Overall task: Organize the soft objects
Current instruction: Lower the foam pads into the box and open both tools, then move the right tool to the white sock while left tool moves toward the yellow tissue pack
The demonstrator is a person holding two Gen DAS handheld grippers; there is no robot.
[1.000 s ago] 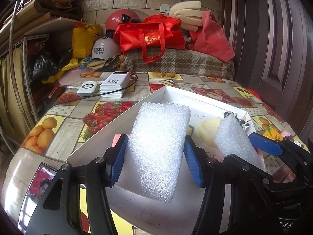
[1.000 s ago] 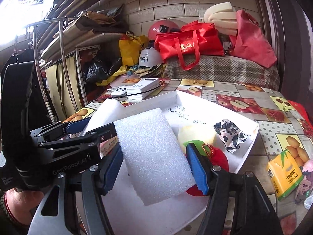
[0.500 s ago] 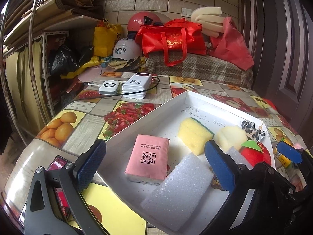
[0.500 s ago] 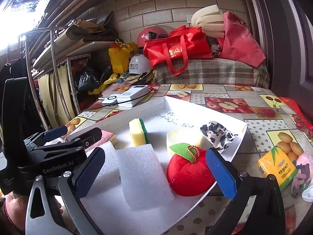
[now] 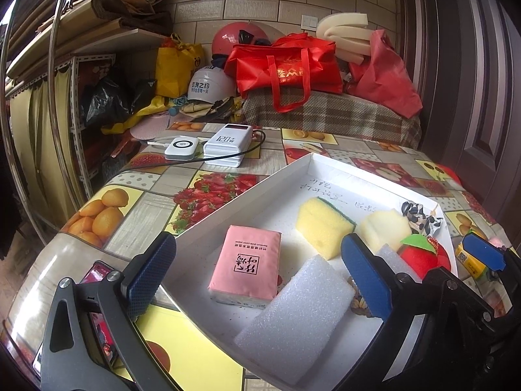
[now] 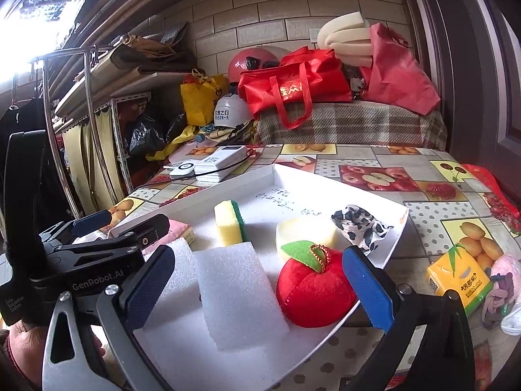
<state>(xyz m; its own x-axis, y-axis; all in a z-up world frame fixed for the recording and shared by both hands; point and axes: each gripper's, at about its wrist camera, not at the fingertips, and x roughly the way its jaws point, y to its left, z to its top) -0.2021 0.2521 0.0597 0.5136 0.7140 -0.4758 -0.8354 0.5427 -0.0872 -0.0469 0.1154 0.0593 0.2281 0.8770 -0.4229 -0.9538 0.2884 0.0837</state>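
White foam now lies in the shallow white tray (image 5: pixel 247 192): one foam block (image 5: pixel 296 309) rests flat near the front edge below the left gripper (image 5: pixel 257 277), a second foam block (image 6: pixel 239 293) lies beside it under the right gripper (image 6: pixel 257 286). Both sets of jaws have just been opening and stand wide, with nothing pressed between them.

Already in the tray are a pink tissue pack (image 5: pixel 246 265), a yellow sponge (image 5: pixel 322 224), a pale round sponge (image 6: pixel 306 233), a red plush apple (image 6: pixel 314 288) and a black-and-white cloth (image 6: pixel 359 224).

Still out on the bench (image 6: pixel 423 205), to the right of the tray, sit a yellow tissue pack (image 6: pixel 459 280) and a pink soft thing (image 6: pixel 503 280). By my reckoning those are what is left, so the sorting looks mostly done.
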